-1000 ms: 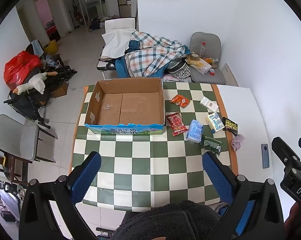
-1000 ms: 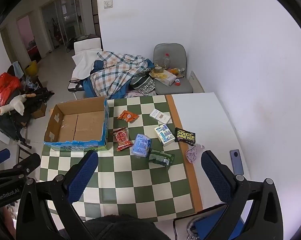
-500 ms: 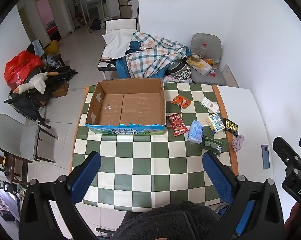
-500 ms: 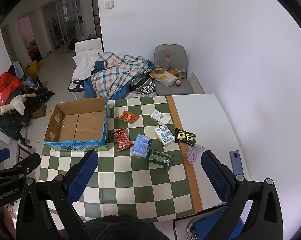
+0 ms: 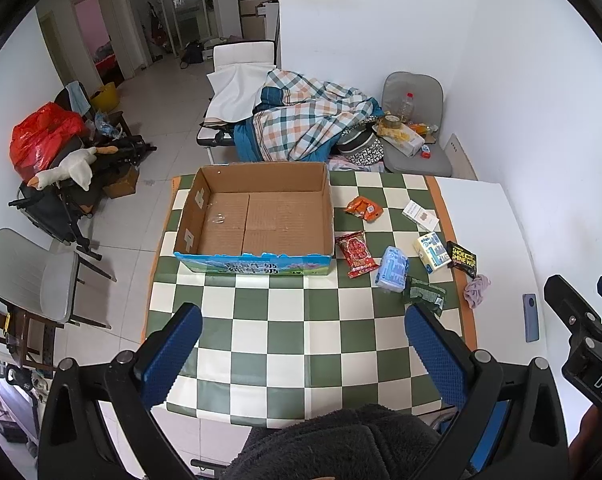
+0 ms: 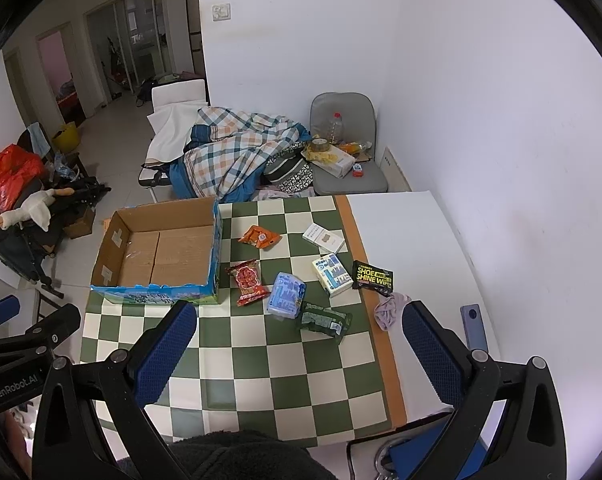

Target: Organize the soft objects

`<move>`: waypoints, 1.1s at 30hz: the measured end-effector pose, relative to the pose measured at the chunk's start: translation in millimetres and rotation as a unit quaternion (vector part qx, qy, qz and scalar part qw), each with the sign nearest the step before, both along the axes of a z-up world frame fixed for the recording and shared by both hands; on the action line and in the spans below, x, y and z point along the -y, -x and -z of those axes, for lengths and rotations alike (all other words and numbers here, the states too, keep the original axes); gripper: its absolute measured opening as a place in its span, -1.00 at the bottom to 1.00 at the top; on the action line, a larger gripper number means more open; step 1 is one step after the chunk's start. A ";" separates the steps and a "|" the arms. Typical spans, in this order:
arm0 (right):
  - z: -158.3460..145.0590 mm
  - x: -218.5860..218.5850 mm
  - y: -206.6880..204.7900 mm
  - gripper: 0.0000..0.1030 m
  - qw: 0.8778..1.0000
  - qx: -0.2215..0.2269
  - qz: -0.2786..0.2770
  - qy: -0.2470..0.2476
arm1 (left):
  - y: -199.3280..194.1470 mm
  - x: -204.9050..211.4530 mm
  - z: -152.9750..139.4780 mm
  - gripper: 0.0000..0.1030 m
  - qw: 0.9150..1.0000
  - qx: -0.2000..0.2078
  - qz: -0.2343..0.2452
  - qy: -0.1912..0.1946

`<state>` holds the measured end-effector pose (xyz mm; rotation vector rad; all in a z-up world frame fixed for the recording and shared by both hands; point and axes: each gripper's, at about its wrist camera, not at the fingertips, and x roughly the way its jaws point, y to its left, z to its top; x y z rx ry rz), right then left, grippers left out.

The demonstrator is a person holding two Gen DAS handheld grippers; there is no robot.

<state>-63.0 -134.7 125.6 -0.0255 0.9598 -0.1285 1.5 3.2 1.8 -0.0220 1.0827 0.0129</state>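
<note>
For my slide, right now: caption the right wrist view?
Open right tool above checkered table, snack packets beside empty cardboard box.

Item count, checkered table top.
1 cardboard box (image 5: 257, 216); 2 red-orange snack packets (image 6: 248, 282); 1 blue soft pack (image 6: 286, 294); 1 green pack (image 6: 324, 319); 2 small cartons (image 6: 332, 274); 1 black wipes sachet (image 6: 372, 277); 1 crumpled cloth (image 6: 388, 310), possibly a sock; 1 phone (image 6: 473, 326).
</note>
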 end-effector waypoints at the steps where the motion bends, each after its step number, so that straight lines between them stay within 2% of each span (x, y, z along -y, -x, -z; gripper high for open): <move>1: 0.2 -0.7 0.2 1.00 1.000 0.000 0.000 0.001 | -0.4 0.0 0.2 1.00 1.000 0.001 0.000 0.000; 23: -12.5 -7.1 -3.0 1.00 1.000 0.005 -0.003 0.001 | 0.5 -1.9 -1.9 1.00 1.000 0.004 -0.001 0.004; 33: -14.3 -7.5 -2.0 1.00 1.000 0.007 -0.003 0.001 | -8.9 -5.1 -12.5 1.00 1.000 0.006 -0.003 0.006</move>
